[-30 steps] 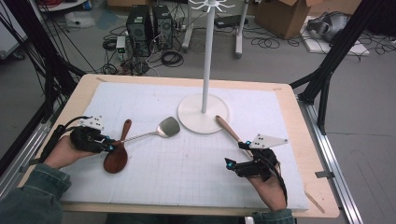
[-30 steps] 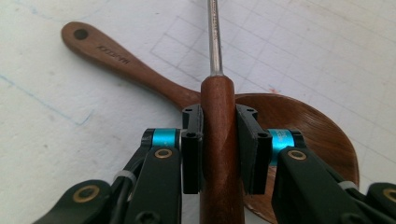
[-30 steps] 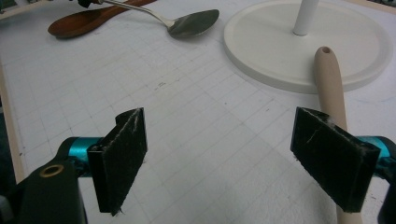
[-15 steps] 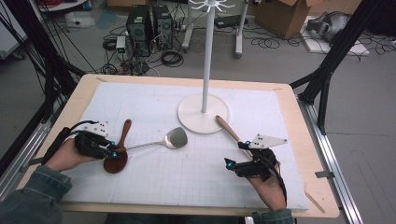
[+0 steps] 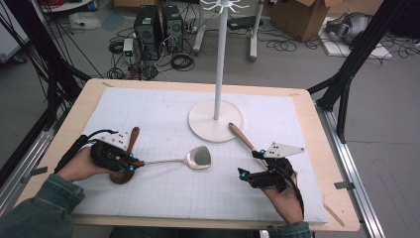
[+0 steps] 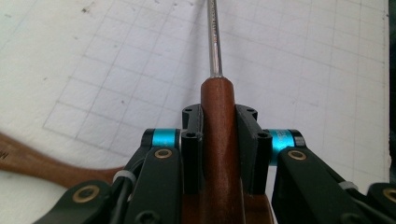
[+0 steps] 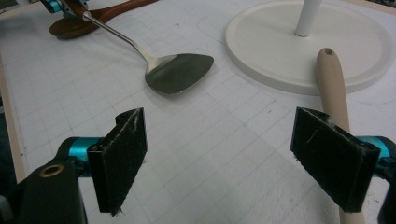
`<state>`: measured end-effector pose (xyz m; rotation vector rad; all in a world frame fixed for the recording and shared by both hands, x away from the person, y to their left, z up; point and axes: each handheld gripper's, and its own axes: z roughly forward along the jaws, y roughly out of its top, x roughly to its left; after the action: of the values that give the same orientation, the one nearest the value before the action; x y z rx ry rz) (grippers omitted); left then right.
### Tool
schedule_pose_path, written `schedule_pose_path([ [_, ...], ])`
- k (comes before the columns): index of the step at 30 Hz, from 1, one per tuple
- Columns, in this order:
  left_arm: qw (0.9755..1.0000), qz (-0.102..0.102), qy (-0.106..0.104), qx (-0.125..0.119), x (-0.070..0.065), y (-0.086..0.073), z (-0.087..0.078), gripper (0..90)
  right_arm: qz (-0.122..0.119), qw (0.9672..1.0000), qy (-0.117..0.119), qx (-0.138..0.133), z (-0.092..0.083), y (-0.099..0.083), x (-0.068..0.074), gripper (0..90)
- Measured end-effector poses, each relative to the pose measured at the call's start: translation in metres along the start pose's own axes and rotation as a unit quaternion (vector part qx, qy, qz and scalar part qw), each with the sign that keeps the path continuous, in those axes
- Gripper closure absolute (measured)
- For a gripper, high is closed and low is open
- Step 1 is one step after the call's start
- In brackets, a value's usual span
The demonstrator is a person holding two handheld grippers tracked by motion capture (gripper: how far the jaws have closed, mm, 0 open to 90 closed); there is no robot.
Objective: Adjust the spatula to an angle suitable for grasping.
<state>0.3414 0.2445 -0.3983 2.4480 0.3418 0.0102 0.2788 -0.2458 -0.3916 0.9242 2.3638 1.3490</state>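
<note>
My left gripper is shut on the dark wooden handle of a metal spatula. Its steel shaft runs away from the jaws, and its head lies low over the white grid mat, right of my hand. A dark wooden spoon lies under and beside that gripper. My right gripper stands open near the front right with nothing between its pads. A pale wooden handle lies just beside its right pad, reaching to the stand's base. The spatula head shows ahead of it.
A white hanging stand with a round base and a tall pole stands at the mat's middle back. The mat covers a wooden table top. Cables, computer cases and boxes lie on the floor beyond.
The left gripper has shifted with the spatula, whose head has swung to the right and toward the near edge. The right gripper has kept still.
</note>
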Motion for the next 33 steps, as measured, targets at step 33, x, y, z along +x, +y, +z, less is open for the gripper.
schedule_pose_path([
  [33, 0.9999, 0.006, 0.0, -0.014, 0.001, -0.001, -0.002, 64.8, -0.002, 1.0, 0.005, 0.003, 0.002, 0.0, 0.002, 17.7],
])
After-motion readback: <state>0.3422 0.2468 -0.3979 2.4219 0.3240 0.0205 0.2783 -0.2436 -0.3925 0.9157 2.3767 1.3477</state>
